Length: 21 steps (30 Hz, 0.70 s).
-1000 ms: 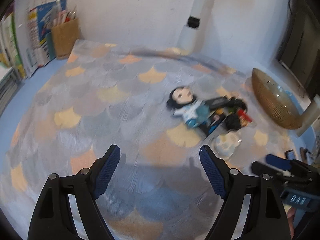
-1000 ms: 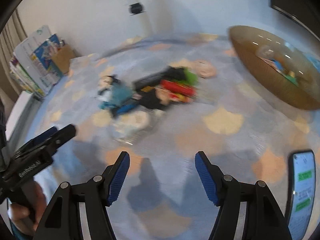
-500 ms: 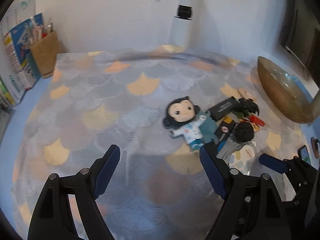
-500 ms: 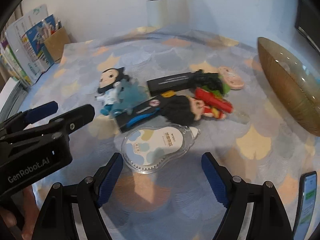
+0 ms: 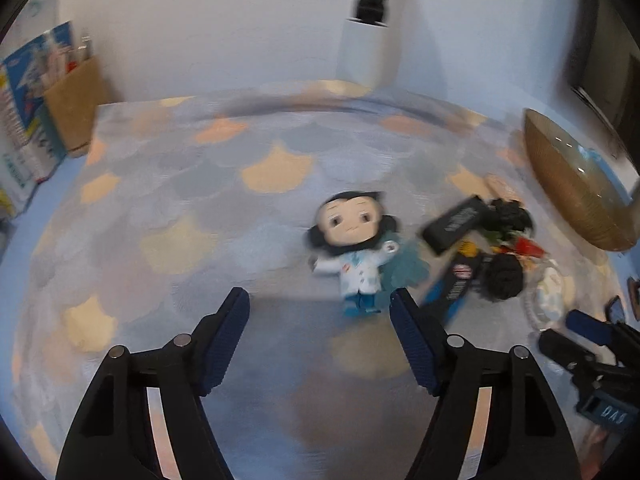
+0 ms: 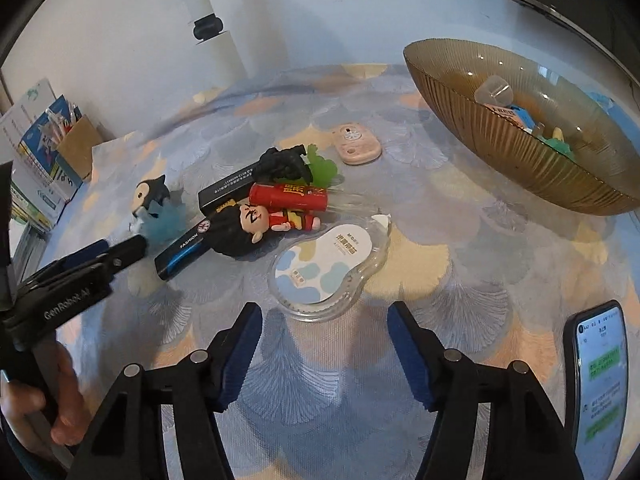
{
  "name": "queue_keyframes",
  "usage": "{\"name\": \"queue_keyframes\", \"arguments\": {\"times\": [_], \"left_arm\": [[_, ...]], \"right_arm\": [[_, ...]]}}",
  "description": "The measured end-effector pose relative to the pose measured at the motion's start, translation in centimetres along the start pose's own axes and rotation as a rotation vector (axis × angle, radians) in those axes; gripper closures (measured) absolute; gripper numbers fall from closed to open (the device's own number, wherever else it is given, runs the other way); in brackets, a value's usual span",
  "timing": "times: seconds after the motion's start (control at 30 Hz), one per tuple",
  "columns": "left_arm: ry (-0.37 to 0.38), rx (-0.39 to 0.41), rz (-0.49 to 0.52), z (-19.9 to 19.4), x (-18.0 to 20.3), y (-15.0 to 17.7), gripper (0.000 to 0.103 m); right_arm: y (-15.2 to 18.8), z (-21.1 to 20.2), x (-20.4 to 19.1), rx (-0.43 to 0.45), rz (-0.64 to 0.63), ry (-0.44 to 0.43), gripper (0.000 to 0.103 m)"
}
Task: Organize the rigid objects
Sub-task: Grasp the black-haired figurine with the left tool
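Nearest, the right gripper point(image 6: 324, 336) has edged in on the clear tape case point(image 6: 330, 266) at twelve o'clock, jaws closing with nothing between them yet. The left gripper point(image 5: 318, 328) has slid toward the doll point(image 5: 354, 252) at one o'clock, jaws also narrowing on air. So both pickups seem imminent; the bowl point(image 6: 472, 108) waits farthest, at two o'clock.

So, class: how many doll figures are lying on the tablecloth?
2. The white-coated doll lies at the pile's left end; the red-clothed doll lies mid-pile beneath the red tube. Others could be hidden under the clutter.
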<state>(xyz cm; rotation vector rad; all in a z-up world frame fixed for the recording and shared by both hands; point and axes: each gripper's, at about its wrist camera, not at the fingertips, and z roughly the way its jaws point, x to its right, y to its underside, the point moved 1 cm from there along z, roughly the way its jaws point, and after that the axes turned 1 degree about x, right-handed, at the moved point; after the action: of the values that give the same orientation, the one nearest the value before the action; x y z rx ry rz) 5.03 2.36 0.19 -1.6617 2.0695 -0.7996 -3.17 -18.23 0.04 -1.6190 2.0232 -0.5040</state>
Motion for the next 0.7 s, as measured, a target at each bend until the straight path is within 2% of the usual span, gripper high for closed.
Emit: {"name": "queue_keyframes", "arguments": {"times": [0.07, 0.17, 0.4, 0.57, 0.63, 0.7], "left_arm": [[-0.017, 0.000, -0.022, -0.2, -1.1, 0.0, 0.036], [-0.004, -0.008, -0.014, 0.0, -1.7, -0.3, 0.036], [0.075, -0.018, 0.096, 2.0, 2.0, -2.3, 0.036], [0.033, 0.013, 0.177, 2.1, 4.0, -2.5, 0.035], [0.041, 0.023, 0.146, 1.4, 2.9, -2.3, 0.035], [0.104, 0.030, 0.072, 0.5, 0.9, -2.2, 0.035]], "right_arm": [[-0.1, 0.2, -0.3, 0.002, -0.004, 0.000, 0.038], [0.0, 0.3, -0.3, 0.006, -0.011, -0.005, 0.036], [0.2, 0.4, -0.7, 0.015, -0.035, -0.005, 0.032], [0.4, 0.4, -0.8, 0.031, -0.049, -0.026, 0.027], [0.4, 0.4, -0.8, 0.033, -0.046, -0.040, 0.024], [0.4, 0.4, -0.7, 0.035, -0.044, -0.049, 0.023]]}}
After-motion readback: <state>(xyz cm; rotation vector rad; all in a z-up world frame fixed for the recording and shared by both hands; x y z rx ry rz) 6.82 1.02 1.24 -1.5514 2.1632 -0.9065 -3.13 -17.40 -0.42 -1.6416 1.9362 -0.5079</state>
